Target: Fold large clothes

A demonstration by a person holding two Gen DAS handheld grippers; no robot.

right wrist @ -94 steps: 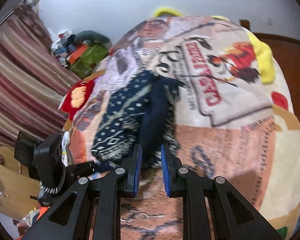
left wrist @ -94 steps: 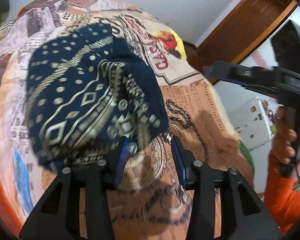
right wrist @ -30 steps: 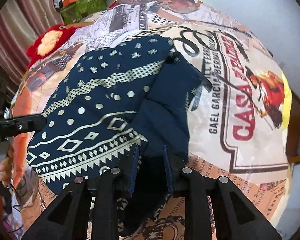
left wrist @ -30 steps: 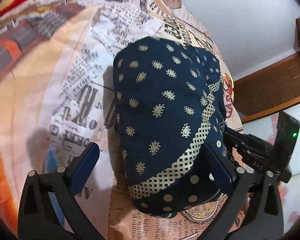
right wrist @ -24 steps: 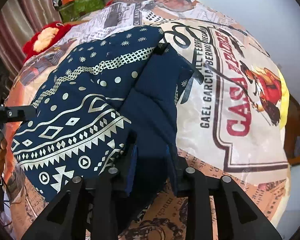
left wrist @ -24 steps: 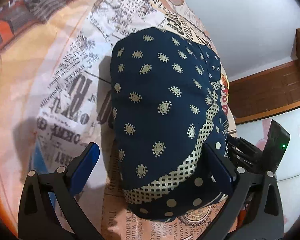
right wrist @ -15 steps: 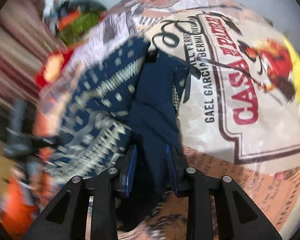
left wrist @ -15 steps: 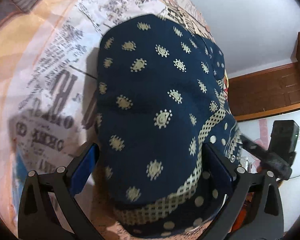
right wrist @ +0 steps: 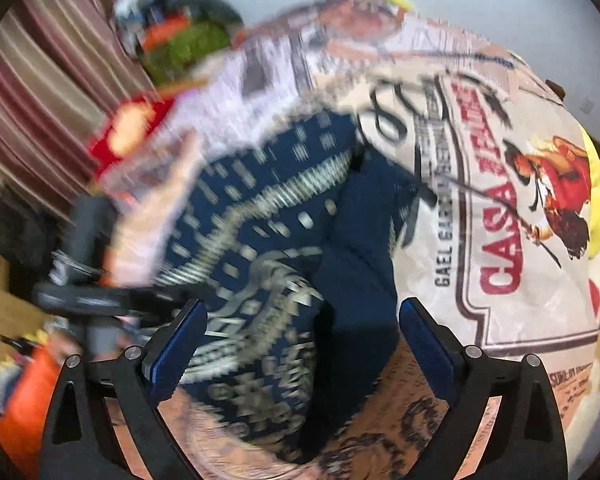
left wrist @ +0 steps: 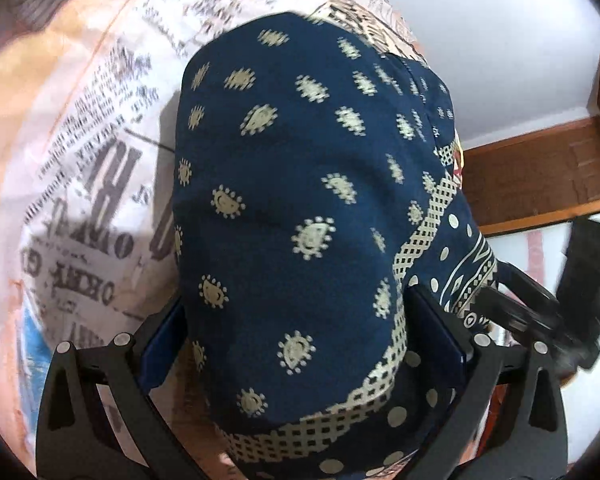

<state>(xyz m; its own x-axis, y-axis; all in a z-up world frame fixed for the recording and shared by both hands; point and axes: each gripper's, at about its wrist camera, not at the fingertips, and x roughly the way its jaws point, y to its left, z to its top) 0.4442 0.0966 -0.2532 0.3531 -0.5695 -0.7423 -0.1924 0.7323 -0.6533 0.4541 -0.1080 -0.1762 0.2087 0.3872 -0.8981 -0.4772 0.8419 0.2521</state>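
A navy garment with a cream print (left wrist: 300, 208) lies folded on the printed bedspread (left wrist: 80, 168). My left gripper (left wrist: 304, 332) is open, with its fingers either side of the garment's near end. In the blurred right wrist view the garment (right wrist: 284, 248) lies ahead with a plain navy part on its right. My right gripper (right wrist: 304, 344) is open, its fingers spread either side of the garment's near edge. The right gripper also shows in the left wrist view (left wrist: 548, 312) at the garment's far right side.
The bedspread (right wrist: 500, 216) covers the bed, with a red "CASA" print on the right. A red soft toy (right wrist: 128, 132) and a green bag (right wrist: 188, 44) lie at the bed's far left. A wooden door frame (left wrist: 540, 176) stands behind.
My right gripper has opened and let go of the garment's navy fold. My left gripper has moved forward so the garment's end lies between its open fingers.
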